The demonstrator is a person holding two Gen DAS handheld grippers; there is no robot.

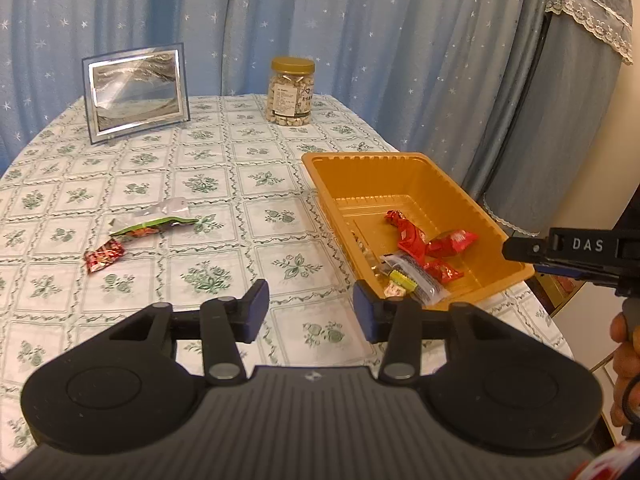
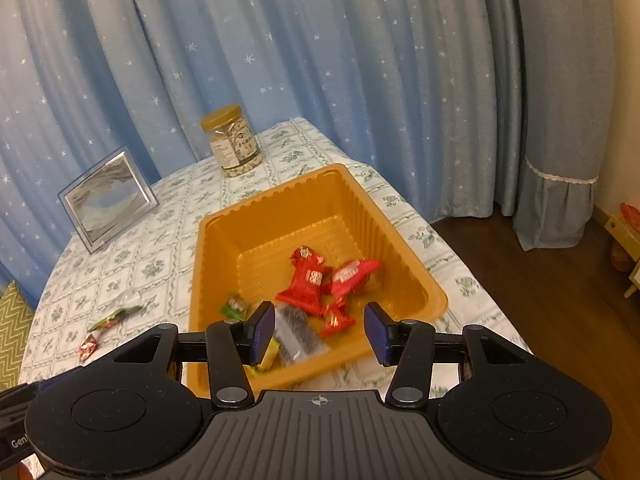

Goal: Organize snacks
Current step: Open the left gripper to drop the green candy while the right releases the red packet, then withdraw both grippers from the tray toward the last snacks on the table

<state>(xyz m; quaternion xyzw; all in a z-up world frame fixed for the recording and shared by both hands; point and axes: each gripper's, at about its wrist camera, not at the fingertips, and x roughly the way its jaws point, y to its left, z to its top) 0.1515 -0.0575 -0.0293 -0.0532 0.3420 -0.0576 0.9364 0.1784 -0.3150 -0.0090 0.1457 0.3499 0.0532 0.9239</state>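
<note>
An orange plastic tray [image 1: 320, 168] [image 2: 280, 200] sits on the right of the table and holds several snacks: red wrapped candies [image 1: 416, 240] [image 2: 308, 280], a clear packet [image 1: 416, 276] [image 2: 294, 328] and small green and yellow sweets. Loose on the cloth to the left lie a green packet [image 1: 156, 226] [image 2: 116, 316], a clear wrapper [image 1: 168, 207] and a small red candy [image 1: 103, 255] [image 2: 88, 346]. My left gripper [image 1: 310, 306] is open and empty over the cloth beside the tray's near left corner. My right gripper [image 2: 320, 330] is open and empty above the tray's near end.
A jar of nuts [image 1: 291, 90] [image 2: 236, 142] and a glass picture frame [image 1: 136, 90] [image 2: 106, 198] stand at the back of the round table. Blue curtains hang behind. The table edge and wooden floor [image 2: 540, 300] lie to the right.
</note>
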